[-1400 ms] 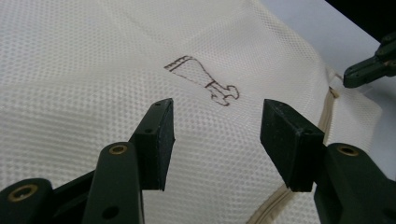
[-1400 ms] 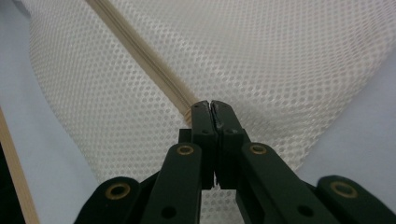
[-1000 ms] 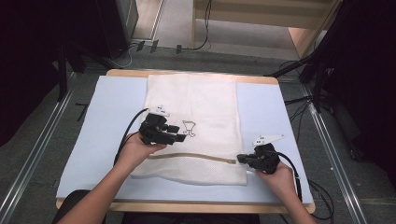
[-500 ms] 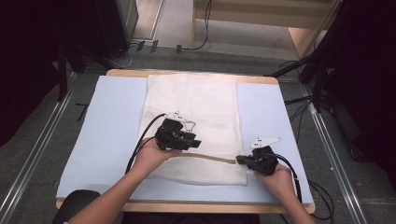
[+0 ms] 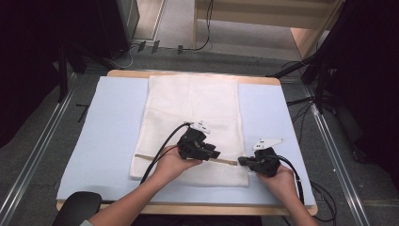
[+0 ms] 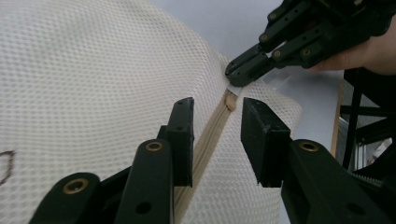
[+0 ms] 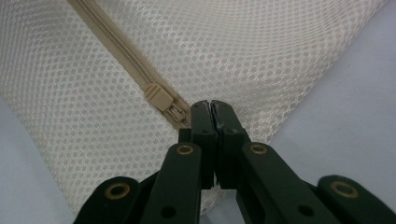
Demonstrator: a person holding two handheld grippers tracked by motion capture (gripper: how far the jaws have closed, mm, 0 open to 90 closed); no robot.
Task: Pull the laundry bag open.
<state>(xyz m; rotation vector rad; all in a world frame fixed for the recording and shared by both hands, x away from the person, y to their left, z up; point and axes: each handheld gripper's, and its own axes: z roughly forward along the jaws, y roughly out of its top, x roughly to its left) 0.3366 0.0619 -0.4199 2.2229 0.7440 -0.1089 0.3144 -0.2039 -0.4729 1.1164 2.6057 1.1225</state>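
Straddling zipper [image 6: 210,135]: L tool [image 6: 215,140] closing, untouched; R tool [image 7: 212,109] pinching bag edge.

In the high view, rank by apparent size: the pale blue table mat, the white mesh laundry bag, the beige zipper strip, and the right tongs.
1. Pale blue table mat, largest.
2. White mesh laundry bag.
3. and 4. Beige zipper strip and right tongs: unsure; the strip is longer but thin and partly hidden under the left tongs, while the right tongs are bulkier.
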